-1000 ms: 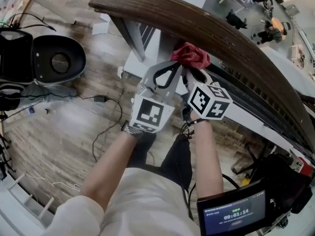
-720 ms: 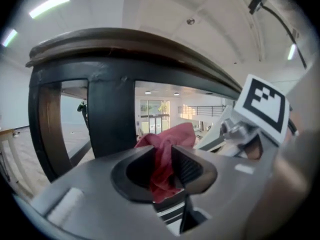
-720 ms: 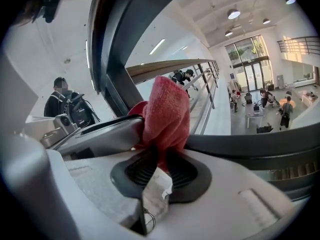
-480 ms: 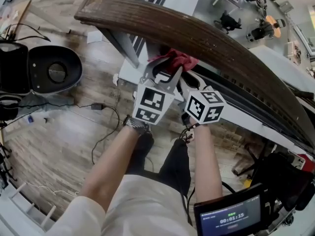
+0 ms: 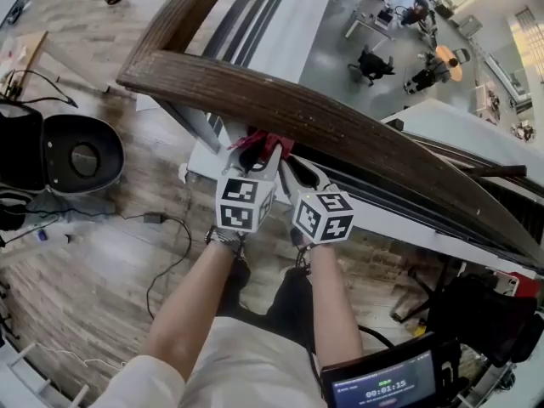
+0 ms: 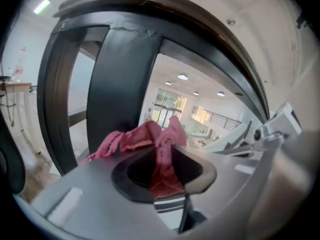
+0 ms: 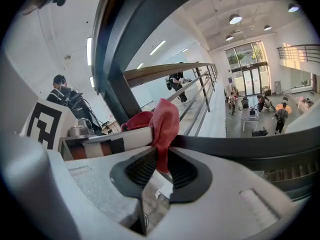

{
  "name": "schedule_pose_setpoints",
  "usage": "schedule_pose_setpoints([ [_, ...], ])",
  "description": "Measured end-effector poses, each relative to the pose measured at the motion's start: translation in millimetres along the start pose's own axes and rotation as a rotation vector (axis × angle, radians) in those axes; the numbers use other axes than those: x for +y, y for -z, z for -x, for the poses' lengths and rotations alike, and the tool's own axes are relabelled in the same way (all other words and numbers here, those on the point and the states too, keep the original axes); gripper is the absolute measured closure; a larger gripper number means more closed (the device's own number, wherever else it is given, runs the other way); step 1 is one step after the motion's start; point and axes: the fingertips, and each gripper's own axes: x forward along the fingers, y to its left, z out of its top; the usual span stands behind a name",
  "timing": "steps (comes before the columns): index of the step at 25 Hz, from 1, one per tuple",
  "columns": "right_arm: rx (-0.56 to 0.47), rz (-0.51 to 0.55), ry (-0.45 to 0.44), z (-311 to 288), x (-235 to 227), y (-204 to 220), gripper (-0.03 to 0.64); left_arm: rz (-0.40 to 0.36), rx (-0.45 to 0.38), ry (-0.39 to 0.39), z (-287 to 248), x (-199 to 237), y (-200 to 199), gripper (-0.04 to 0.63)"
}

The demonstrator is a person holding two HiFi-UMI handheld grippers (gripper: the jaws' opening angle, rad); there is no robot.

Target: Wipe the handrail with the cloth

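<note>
Red cloth point(image 6: 135, 136) is soft, light and bunched just under the handrail point(image 5: 340, 130). Right gripper point(image 7: 161, 151) pinches one fold; left gripper point(image 6: 166, 141) jaws have just been closing on another. Thick folds should grip best

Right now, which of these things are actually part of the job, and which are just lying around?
Part of the job: cloth; handrail.
Just lying about: black case and cable, both on the floor.
</note>
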Motion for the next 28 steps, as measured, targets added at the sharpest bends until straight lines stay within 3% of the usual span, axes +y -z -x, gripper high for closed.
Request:
schedule_pose_setpoints([
  [7,-0.130,-0.005,0.129,32.3,-27.4,-25.3,0.543,-0.038,-0.005,-0.007,-3.6,4.3,6.2,0.489],
  [13,-0.121,0.065,0.187,54.8,-50.4,-27.1,0.543,-0.088,0.077,-0.036,-7.2,2.8,12.5,0.492],
  [17,-0.118,0.035,0.214,65.6,-61.5,-19.2,0.545,-0.083,0.112,-0.064,-9.0,1.6,13.9,0.499],
  [28,-0.108,0.030,0.213,73.3,-79.8,-14.2,0.545,-0.075,0.119,-0.067,-16.2,-10.3,19.9,0.502],
])
